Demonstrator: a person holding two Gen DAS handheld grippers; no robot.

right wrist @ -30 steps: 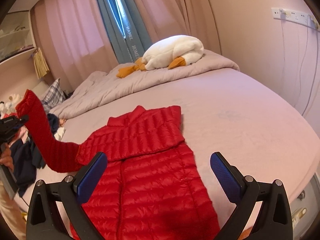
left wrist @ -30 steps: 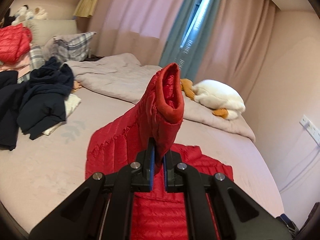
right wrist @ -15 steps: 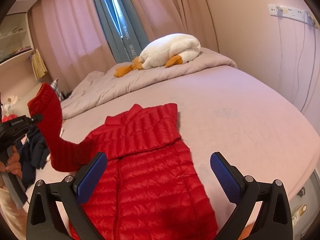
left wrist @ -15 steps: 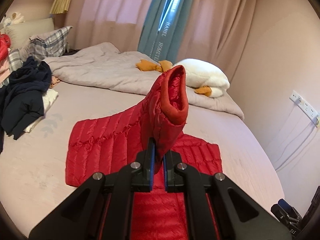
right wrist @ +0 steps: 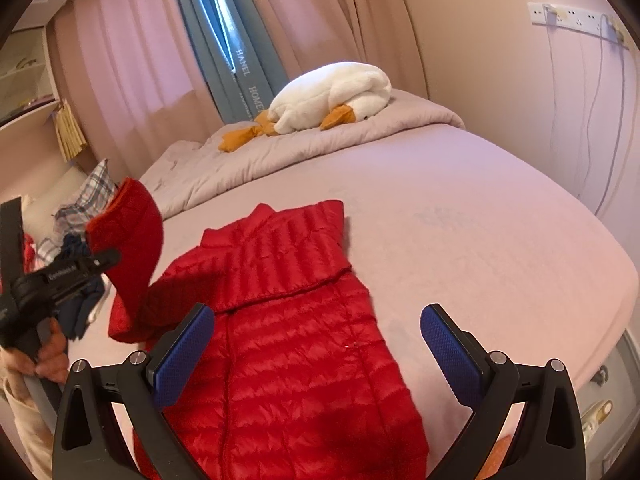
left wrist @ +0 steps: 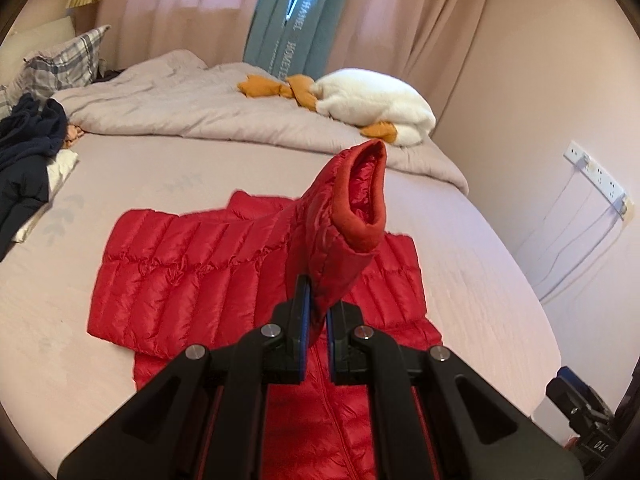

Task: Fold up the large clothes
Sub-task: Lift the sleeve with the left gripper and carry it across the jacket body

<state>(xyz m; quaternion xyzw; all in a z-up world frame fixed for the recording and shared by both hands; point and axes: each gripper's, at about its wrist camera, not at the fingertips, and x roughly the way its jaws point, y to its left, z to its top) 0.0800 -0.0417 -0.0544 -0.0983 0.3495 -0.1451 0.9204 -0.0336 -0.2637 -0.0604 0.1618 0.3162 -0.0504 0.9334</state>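
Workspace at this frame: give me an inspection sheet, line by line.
Surface: pink sheeted bed, grey quilt bunched at far side.
Job's things: red quilted down jacket flat; its sleeve cuff lifted.
Clutter: white plush goose, dark navy clothes pile, plaid pillow.
Grippers: left claw shut on the cuff; right claw open, holding nothing.
Cables: white leads from wall power strip.
Surroundings: pink curtains.
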